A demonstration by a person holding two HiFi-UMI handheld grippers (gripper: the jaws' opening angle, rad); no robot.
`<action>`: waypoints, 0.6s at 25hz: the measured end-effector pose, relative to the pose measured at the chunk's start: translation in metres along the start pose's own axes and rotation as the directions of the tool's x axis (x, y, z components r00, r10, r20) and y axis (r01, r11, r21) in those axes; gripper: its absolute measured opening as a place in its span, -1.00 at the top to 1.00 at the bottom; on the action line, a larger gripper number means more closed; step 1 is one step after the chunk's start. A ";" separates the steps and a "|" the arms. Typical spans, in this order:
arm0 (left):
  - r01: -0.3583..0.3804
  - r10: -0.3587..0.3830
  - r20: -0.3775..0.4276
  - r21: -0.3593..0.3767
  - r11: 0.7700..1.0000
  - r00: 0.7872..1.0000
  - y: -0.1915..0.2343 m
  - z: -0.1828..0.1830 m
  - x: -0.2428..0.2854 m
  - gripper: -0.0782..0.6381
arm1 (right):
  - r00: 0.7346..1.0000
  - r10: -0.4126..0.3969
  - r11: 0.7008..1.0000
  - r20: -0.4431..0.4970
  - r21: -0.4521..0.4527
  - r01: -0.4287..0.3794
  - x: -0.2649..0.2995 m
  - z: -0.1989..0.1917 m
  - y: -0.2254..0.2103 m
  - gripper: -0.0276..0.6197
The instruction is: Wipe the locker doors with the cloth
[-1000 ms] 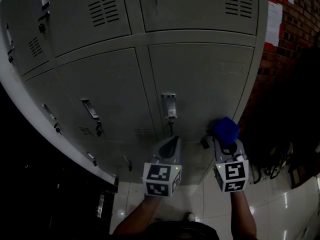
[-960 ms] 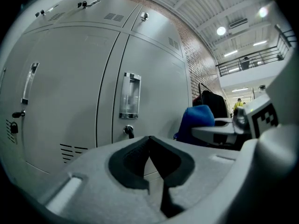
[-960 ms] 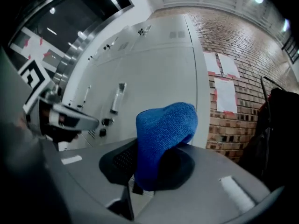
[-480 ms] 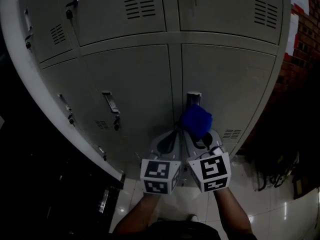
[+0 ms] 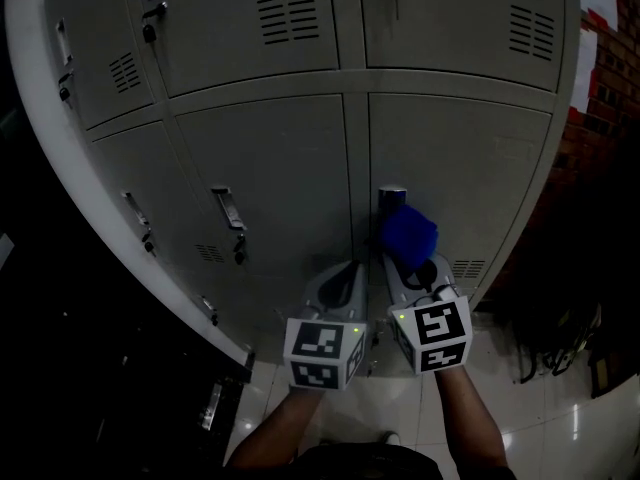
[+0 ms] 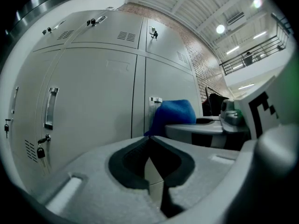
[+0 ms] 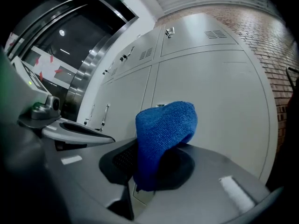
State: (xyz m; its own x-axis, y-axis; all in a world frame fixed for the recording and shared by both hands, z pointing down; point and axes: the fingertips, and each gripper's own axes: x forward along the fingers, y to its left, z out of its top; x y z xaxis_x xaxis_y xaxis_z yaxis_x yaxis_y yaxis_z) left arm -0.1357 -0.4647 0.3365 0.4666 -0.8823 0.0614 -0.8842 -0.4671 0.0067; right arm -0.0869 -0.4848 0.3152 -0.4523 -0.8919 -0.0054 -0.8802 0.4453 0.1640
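Grey metal lockers fill the head view, with a lower right door [image 5: 460, 168] and a lower left door [image 5: 270, 178]. My right gripper [image 5: 398, 258] is shut on a blue cloth [image 5: 408, 234], which it holds in front of the right door's handle [image 5: 392, 196], close to the lower right door. In the right gripper view the blue cloth [image 7: 163, 136] bulges up out of the jaws toward the door [image 7: 219, 92]. My left gripper [image 5: 352, 268] is beside it, shut and empty, pointing at the seam between the two lower doors [image 6: 140, 97]. Whether the cloth touches the door is unclear.
The left door has a handle with a small padlock [image 5: 232, 218]. Upper doors carry vents [image 5: 288, 16] and locks. A brick wall [image 5: 590, 98] stands to the right, with dark bags [image 5: 555, 328] on the shiny tiled floor [image 5: 560, 418].
The right gripper with the blue cloth swung left from the right edge of the lockers to the right door's handle, then shifted slightly right. The left gripper stayed put.
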 end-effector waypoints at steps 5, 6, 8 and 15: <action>0.049 -0.049 -0.004 0.013 0.999 0.999 -0.022 0.002 0.013 0.77 | 0.996 -0.090 0.996 -0.008 -0.018 0.090 -0.022 -0.005 -0.041 0.70; 0.060 -0.060 -0.004 0.013 0.998 0.998 -0.027 0.002 0.015 0.77 | 0.994 -0.108 0.994 -0.012 -0.019 0.108 -0.027 -0.007 -0.051 0.70; 0.081 -0.081 -0.005 0.015 0.997 0.997 -0.036 0.002 0.020 0.77 | 0.989 -0.147 0.989 -0.021 -0.020 0.146 -0.037 -0.010 -0.071 0.70; 0.134 -0.134 -0.007 0.014 0.991 0.991 -0.061 0.002 0.034 0.77 | 0.957 -0.285 0.958 -0.057 -0.025 0.284 -0.074 -0.021 -0.142 0.70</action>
State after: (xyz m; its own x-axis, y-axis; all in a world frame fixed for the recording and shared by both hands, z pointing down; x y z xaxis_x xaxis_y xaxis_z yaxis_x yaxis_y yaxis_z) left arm -0.0658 -0.4660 0.3357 0.5807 -0.8114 0.0670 -0.8132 -0.5819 0.0011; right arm 0.0740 -0.4837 0.3126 -0.1736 -0.9848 0.0042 -0.9686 0.1715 0.1801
